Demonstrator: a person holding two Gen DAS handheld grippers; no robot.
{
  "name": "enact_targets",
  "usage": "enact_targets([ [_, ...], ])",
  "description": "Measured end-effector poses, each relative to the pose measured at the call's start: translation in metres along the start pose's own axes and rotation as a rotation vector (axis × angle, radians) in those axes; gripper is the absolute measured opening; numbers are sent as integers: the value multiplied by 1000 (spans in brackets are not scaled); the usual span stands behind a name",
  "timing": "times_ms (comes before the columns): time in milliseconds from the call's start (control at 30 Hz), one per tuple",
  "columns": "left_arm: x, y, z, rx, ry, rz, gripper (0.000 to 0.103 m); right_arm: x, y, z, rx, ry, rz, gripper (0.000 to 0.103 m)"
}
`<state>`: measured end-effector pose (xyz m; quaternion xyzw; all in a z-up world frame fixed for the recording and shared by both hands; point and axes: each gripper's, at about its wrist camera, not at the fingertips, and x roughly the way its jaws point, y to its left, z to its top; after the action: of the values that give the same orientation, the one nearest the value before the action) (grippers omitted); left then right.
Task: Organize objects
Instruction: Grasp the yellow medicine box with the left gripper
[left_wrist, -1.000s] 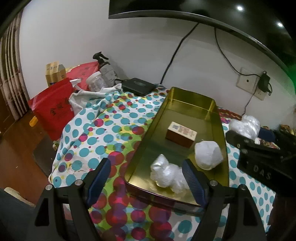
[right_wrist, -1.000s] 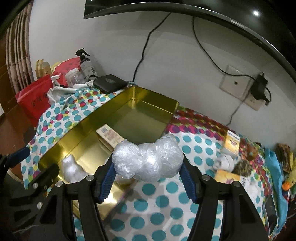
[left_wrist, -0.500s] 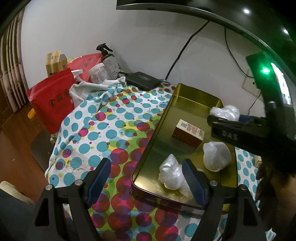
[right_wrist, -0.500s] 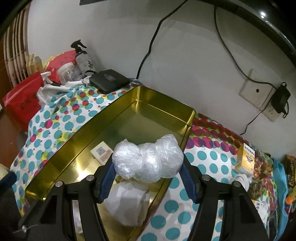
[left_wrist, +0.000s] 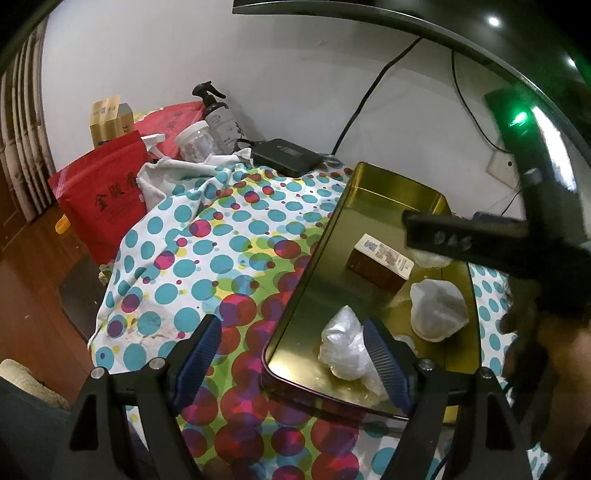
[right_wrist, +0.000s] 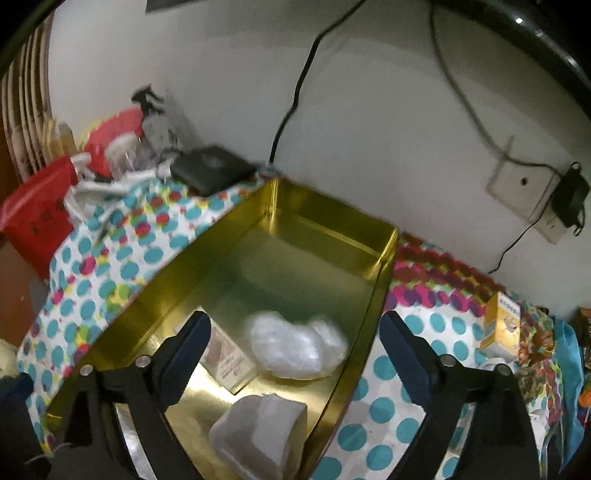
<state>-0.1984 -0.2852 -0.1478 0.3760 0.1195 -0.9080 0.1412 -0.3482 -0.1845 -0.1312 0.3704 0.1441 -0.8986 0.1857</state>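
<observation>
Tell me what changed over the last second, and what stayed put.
The right gripper carried the clear crumpled plastic bundle over the gold metal tray; its jaws are opening and the bundle has dropped free into the tray. The left gripper stayed open and empty. The small brown box and other white bundles kept their places.

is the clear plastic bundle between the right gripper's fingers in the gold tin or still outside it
In the tin. The plastic bundle lies within the gold tin walls, beside the small box; the right gripper is opening, pads clear.

Tray (right_wrist: 207, 258) on the spotted cloth (left_wrist: 207, 251): small box (left_wrist: 382, 260) mid-tray, three plastic bundles (right_wrist: 295, 349) around it, router (left_wrist: 284, 157) behind the tray's far left corner.
</observation>
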Motion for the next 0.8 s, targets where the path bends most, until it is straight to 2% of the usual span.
enact_targets([
  [167, -6, -6, 0, 15, -13, 0, 81, -25, -14, 6, 27, -49, 9, 94],
  [333, -14, -14, 0, 33, -31, -3, 81, -46, -33, -8, 58, -58, 8, 96],
  [600, -24, -38, -6, 93, -51, -19, 81, -65, -85, -68, 137, -17, -25, 97],
  [733, -29, -60, -14, 128, -60, -64, 81, -78, -117, -105, 158, -1, -52, 97],
  [800, -33, -79, -17, 155, -73, -116, 81, -84, -134, -125, 169, 6, -65, 98],
])
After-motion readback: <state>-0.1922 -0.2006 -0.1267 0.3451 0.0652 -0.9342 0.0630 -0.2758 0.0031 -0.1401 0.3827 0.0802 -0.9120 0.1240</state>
